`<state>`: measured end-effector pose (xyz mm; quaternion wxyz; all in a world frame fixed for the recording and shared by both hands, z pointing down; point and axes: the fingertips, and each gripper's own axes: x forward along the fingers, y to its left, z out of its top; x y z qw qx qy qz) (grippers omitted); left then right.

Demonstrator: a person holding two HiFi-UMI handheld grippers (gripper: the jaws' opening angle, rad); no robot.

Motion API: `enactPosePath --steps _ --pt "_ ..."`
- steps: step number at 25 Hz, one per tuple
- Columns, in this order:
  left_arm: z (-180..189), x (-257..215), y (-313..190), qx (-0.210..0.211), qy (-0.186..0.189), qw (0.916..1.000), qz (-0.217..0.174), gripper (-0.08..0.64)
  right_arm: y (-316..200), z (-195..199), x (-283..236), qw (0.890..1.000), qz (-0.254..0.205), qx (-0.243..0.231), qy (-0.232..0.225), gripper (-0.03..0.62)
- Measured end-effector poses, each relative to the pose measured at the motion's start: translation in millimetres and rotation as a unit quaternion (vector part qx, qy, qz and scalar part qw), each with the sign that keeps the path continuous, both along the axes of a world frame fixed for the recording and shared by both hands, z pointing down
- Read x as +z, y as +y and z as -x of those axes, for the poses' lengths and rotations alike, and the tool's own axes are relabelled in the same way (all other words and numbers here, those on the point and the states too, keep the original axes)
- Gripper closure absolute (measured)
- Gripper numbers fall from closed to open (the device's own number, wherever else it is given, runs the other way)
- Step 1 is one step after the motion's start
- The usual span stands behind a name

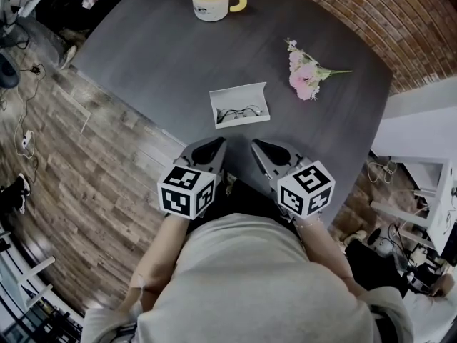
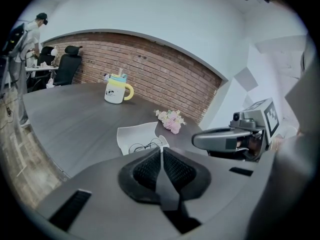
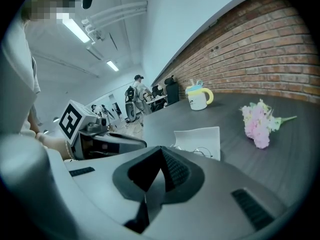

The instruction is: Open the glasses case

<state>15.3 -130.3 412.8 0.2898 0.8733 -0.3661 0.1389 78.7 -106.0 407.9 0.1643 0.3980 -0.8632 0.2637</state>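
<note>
Across most of the head view spreads the dark grey bench [image 1: 143, 63]. Its near edge runs under the two hand-held grippers and its far right side curves along a brick wall [image 1: 371, 20]. Wood floor [image 1: 78, 163] lies off its left edge. Wide bare surface stretches to the left of the things and between them.

The left hand-held gripper [image 1: 216, 144] and the right hand-held gripper [image 1: 258, 146] hover side by side over the near edge, close together but apart, both pointing at the case. Each has its jaws pressed together with nothing between them.

The glasses case [image 1: 240, 95], white and rectangular, lies open on the bench just beyond the gripper tips and touches neither. A pair of thin dark-framed glasses [image 1: 239, 112] rests inside it. From the gripper views, part of the case is cut off behind the gripper bodies.

A white mug [image 1: 211, 2] with a yellow handle stands well beyond the case near the far edge. It wears a coloured lid, so I cannot tell what it holds, and the frame clips its top.

Pink flowers [image 1: 305, 77] lie on their side to the right of the case, apart from it.
</note>
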Motion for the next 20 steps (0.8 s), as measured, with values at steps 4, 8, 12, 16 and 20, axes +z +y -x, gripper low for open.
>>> enactPosePath --steps 4,8,12,16,20 --pt "5.7 1.4 -1.2 -0.011 0.001 0.9999 0.003 0.528 2.9 0.5 4.2 1.0 0.005 -0.004 0.003 0.586" --pt "6.2 1.5 -2.0 -0.012 0.0 0.9999 0.004 0.528 2.3 2.5 5.1 1.0 0.005 -0.009 0.011 0.586" --pt "3.5 0.5 -1.0 -0.009 0.002 1.0 0.003 0.528 3.2 6.4 2.0 1.0 0.002 -0.013 0.004 0.586" --pt "0.8 1.2 -0.8 -0.003 0.0 1.0 0.002 0.528 1.9 8.3 -2.0 1.0 -0.001 -0.015 -0.007 0.586" --pt "-2.9 1.2 0.9 0.002 0.0 1.0 0.003 0.528 2.7 6.3 -1.3 1.0 0.001 -0.015 -0.007 0.586"
